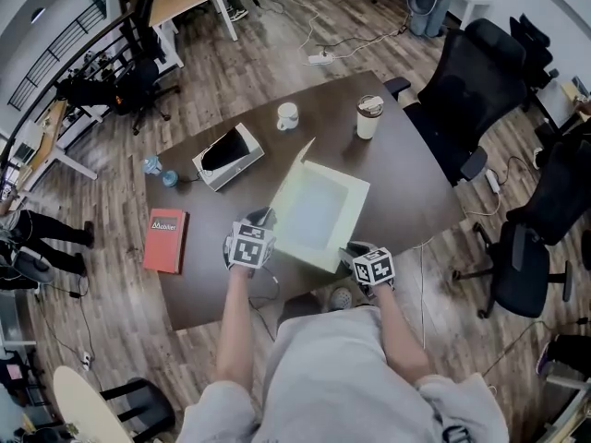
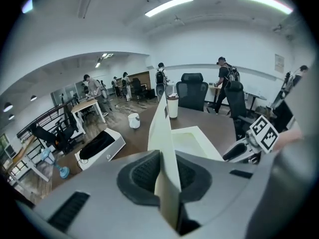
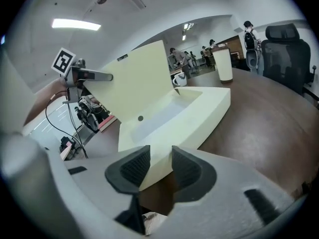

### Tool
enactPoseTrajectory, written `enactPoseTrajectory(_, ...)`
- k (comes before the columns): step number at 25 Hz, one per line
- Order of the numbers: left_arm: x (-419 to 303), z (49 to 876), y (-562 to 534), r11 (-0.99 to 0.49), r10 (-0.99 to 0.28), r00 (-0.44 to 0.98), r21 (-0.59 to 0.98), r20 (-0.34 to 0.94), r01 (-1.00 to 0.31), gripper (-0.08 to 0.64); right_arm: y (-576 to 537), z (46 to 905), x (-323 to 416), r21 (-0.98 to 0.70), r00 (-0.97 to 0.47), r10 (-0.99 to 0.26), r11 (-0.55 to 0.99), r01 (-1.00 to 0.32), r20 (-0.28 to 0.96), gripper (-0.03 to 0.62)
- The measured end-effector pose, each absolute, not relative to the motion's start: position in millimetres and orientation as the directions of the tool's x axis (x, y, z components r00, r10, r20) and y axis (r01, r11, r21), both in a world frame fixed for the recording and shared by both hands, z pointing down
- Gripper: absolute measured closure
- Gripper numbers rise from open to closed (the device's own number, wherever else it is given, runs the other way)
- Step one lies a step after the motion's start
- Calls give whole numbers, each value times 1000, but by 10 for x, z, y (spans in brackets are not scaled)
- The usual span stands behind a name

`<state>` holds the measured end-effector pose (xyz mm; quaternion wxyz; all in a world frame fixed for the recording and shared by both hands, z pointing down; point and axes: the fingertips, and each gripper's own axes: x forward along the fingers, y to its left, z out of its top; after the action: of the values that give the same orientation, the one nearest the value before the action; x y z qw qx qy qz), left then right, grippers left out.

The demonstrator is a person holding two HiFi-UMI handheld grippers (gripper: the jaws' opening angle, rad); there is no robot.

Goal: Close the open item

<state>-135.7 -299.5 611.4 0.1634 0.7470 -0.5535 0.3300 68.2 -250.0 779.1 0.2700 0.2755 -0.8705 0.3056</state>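
A pale yellow box lies open on the dark brown table, its lid standing up along the left side. My left gripper is shut on the lid's near edge; in the left gripper view the thin lid runs edge-on between the pads of that gripper. My right gripper is at the box's near right corner. In the right gripper view that corner sits between the jaws of the right gripper, with a gap showing at the right pad.
Behind the box stand a white mug and a lidded paper cup. A white case with a black item lies at the left, a red book nearer the table's left edge. Black office chairs stand to the right.
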Motion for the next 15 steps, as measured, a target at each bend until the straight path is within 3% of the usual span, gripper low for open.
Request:
enactPoseTrajectory(6, -1162, 6143, -3035, -390, -746, 158, -232, 647, -891, 537, -2245, 7793, 209, -376, -752, -161, 788, -488, 639, 477)
enactPoseTrajectory(15, -780, 6522, -2994, -473, -726, 166, -309, 667, -825, 531, -2325, 7769, -127, -388, -764, -156, 788, -478, 626, 453)
